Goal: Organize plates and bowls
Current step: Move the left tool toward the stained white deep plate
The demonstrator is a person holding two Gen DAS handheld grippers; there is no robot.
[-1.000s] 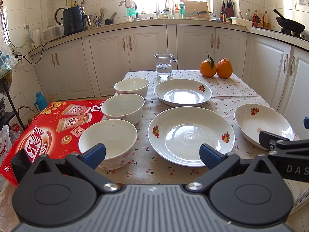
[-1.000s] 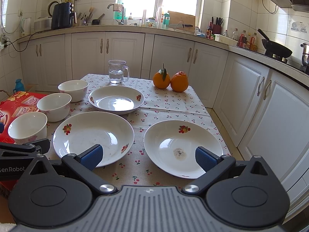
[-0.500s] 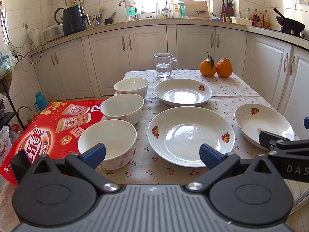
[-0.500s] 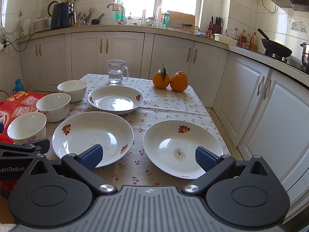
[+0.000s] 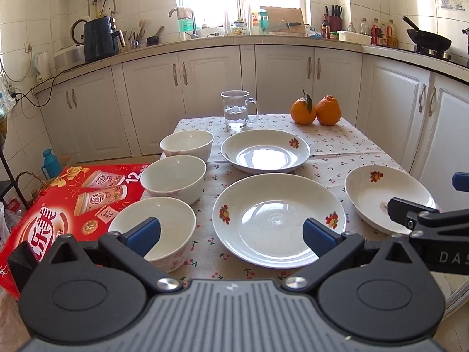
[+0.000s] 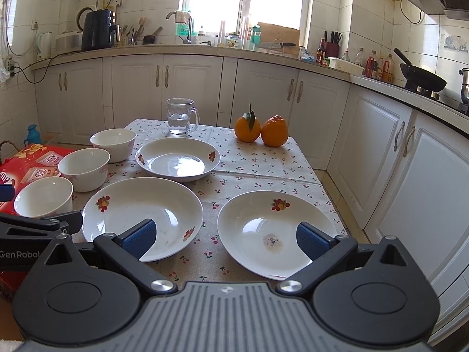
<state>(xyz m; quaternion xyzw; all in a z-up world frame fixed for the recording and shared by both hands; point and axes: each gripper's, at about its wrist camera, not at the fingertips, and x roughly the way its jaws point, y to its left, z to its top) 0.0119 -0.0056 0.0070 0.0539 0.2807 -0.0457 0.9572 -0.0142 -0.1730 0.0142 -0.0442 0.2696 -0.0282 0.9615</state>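
Observation:
Three white bowls stand in a row on the table's left side: near (image 5: 158, 226), middle (image 5: 173, 177), far (image 5: 186, 144). Three white flowered plates lie on the cloth: a large one in front (image 5: 275, 217), one behind it (image 5: 265, 154), one at the right (image 5: 387, 198). My left gripper (image 5: 231, 234) is open and empty, above the table's near edge between the near bowl and the large plate. My right gripper (image 6: 225, 239) is open and empty, in front of the right plate (image 6: 275, 231) and the large plate (image 6: 140, 211).
A glass mug of water (image 5: 236, 113) and two oranges (image 5: 315, 111) stand at the table's far end. A red carton (image 5: 67, 193) lies left of the table. White cabinets (image 6: 381, 152) run along the back and right.
Both grippers have barely moved; the view has shifted slightly. Nothing was taken hold of or let go.

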